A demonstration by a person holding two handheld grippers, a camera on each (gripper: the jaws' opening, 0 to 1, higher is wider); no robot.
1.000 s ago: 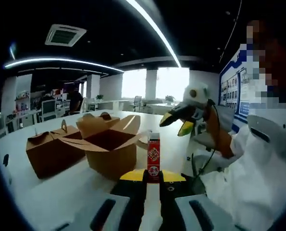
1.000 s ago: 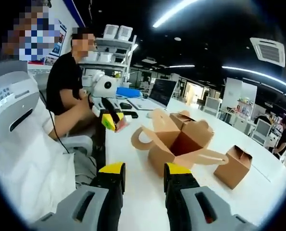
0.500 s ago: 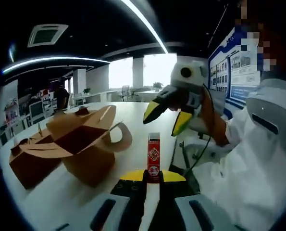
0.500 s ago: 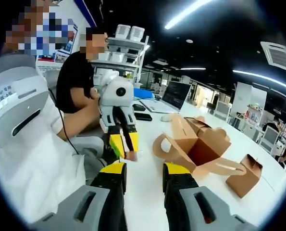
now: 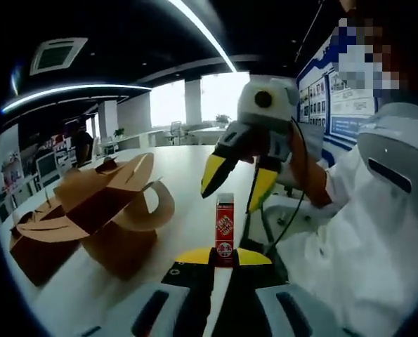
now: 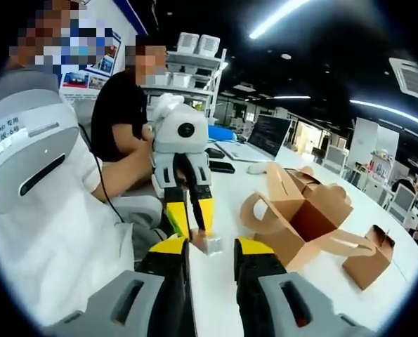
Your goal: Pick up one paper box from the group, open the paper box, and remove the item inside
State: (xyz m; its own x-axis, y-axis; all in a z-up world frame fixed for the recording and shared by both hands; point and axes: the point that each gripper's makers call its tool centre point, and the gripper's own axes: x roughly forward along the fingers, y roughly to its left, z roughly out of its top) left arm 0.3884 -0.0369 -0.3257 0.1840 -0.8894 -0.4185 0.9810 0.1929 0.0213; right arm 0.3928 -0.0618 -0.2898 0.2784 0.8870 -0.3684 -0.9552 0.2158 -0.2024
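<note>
Item [image 5: 225,232] clamped upright in left gripper [image 5: 224,257] (box [image 5: 107,210] beside).

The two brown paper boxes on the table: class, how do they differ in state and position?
The near box stands open, flaps and handles spread wide; the far box is shut, handle up. The open box sits nearer the left claw; the shut box lies further along the table. Both are brown cardboard.

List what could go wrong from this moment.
1. The left gripper pinches the red carton only at its bottom end; it may tip or slip out.
2. The right gripper is open and close to the carton; a careless closing may knock it loose.
3. The open box lies close by with flaps spread; an arm swing may catch it.
</note>
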